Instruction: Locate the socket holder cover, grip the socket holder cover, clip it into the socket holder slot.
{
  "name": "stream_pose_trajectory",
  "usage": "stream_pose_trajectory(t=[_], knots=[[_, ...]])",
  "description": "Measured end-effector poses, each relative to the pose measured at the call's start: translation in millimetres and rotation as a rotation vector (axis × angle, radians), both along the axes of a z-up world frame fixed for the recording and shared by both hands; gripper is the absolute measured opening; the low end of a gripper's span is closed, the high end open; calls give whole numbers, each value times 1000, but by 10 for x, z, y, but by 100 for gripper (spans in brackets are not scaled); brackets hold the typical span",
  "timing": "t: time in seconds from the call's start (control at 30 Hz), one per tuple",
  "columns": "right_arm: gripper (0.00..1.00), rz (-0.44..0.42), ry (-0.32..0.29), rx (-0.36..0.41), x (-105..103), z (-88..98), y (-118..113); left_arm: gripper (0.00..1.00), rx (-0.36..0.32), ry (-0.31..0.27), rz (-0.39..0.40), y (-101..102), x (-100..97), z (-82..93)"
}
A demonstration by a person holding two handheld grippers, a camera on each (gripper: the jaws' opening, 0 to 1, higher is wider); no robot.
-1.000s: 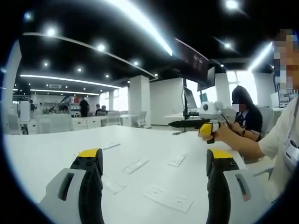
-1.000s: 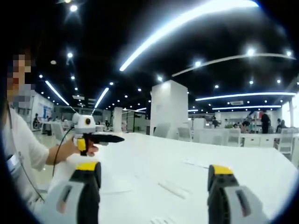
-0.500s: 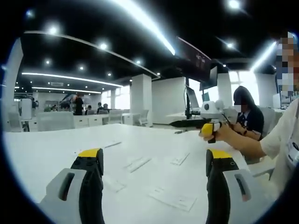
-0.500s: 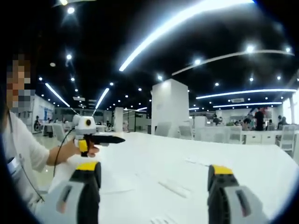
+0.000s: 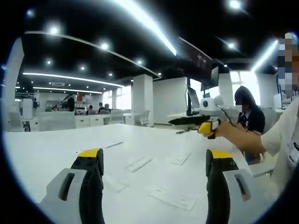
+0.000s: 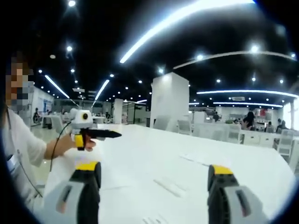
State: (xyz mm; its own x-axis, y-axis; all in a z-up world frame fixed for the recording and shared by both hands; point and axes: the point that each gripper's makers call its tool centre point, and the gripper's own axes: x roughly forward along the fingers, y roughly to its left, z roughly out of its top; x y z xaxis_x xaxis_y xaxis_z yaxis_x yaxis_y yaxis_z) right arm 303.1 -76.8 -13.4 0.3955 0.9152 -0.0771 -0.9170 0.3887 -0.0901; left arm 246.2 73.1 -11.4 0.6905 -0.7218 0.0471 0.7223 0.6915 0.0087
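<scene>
White table (image 5: 42, 154) spreads wide; flat pale socket parts (image 5: 170, 198) lie at six o'clock, untouched; both grippers, left (image 5: 154, 161) and right (image 6: 154, 172), gape empty, the right lifted slightly since before, search barely begun.

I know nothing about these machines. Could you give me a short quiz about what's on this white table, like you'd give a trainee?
1. True or false: the left gripper is clamped on a part.
2. What lies on the white table ahead of the left gripper?
A. Flat white pieces
B. A red toolbox
C. A coil of rope
3. Fill in: in the right gripper view, the right gripper has its jaws ____.

Key
1. False; its jaws stand apart with nothing between them.
2. A.
3. Open, also holding nothing.
</scene>
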Motion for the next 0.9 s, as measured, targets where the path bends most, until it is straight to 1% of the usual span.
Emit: stream_pose_trajectory(t=[0.07, 0.13, 0.17, 0.23, 0.33, 0.43, 0.53, 0.57, 0.7, 0.83, 0.87, 0.9], knots=[[95, 4, -3, -31, 18, -21, 0, 89, -1, 1, -3, -7, -3, -2], [95, 13, -5, -94, 36, -86, -6, 89, -3, -1, -5, -16, -11, 3], [95, 14, -6, -103, 39, -94, -7, 89, -5, -1, -7, -20, -15, 7], [95, 12, -11, -153, 64, -139, -17, 89, -11, -2, -9, -22, -20, 19], [94, 19, -24, -194, 91, -148, -14, 89, -8, -4, -11, -22, -23, 22], [94, 39, -8, -247, 105, -192, -18, 89, -6, -5, -12, -13, -13, 26], [94, 32, -24, -327, 156, -245, -64, 89, -6, -2, -12, -7, -2, 20], [94, 44, -23, -362, 159, -274, -80, 89, -6, 0, -13, -8, 1, 15], [94, 60, -22, -460, 195, -359, -142, 89, -1, 4, -15, -37, -20, -13], [90, 82, -29, -536, 221, -426, -178, 89, 2, 2, -15, -39, -24, -19], [89, 96, -17, -582, 210, -476, -211, 89, 3, 2, -15, -36, -23, -20], [89, 105, -19, -621, 213, -505, -233, 89, 1, 3, -15, -34, -22, -18]])
